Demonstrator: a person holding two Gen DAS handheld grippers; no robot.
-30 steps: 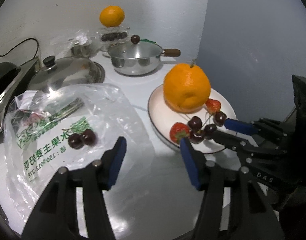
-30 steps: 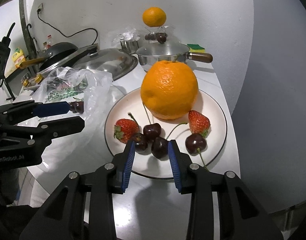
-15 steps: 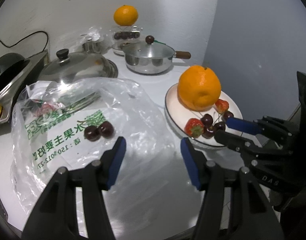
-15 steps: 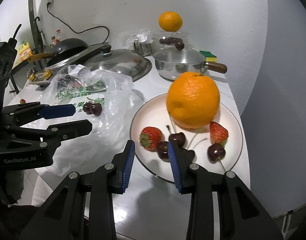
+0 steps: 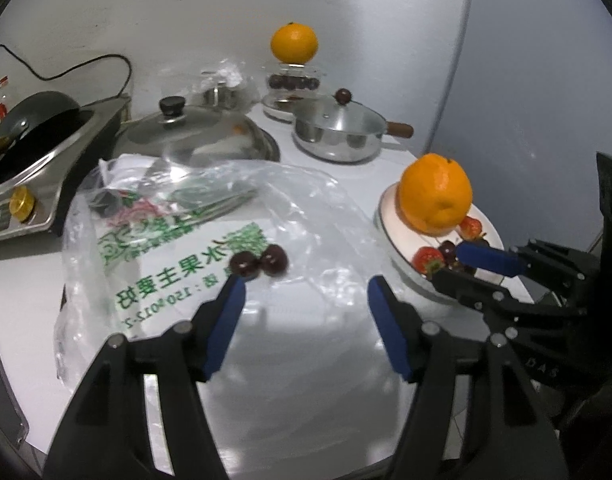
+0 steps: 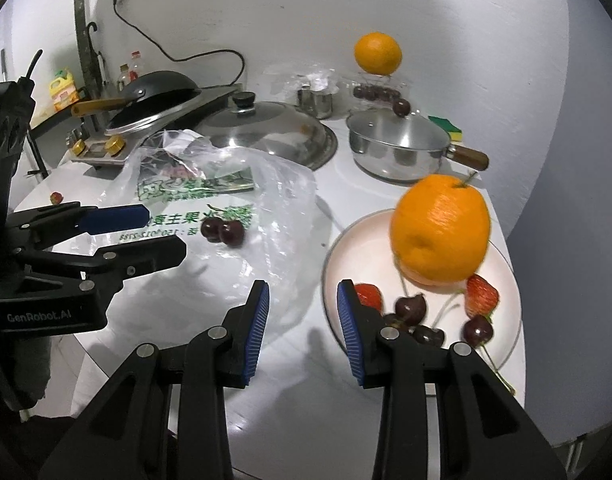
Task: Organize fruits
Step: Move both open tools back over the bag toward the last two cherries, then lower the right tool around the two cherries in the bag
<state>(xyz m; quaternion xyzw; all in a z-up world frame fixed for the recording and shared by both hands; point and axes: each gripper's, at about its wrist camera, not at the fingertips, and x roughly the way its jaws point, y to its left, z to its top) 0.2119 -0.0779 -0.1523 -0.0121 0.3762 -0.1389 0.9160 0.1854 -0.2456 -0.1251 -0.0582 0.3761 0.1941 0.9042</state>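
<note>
Two dark cherries (image 5: 260, 262) lie on a clear printed plastic bag (image 5: 178, 280), just beyond the left fingertip of my left gripper (image 5: 306, 286). Its jaws are opening, with nothing between them. To the right, a white plate (image 6: 346, 248) holds a big orange (image 6: 440, 232), two strawberries (image 6: 482, 294) and several cherries (image 6: 412, 308). My right gripper (image 6: 303, 290) hovers over the bare counter by the plate's left rim, narrowly open and empty. The left gripper (image 6: 162, 232) shows at the left of the right wrist view, near the bag's cherries (image 6: 222, 230).
At the back stand a lidded steel saucepan (image 5: 338, 132), a large pot lid (image 5: 194, 132), and a second orange (image 5: 294, 44) on a glass jar. A stove with a black wok (image 5: 38, 128) is at the left. A lone strawberry (image 6: 56, 198) lies near the counter's left edge.
Both grippers have drawn back and to the left, away from the plate, which now sits further right in both views. The left gripper's jaws have widened. The right gripper's gap looks unchanged.
</note>
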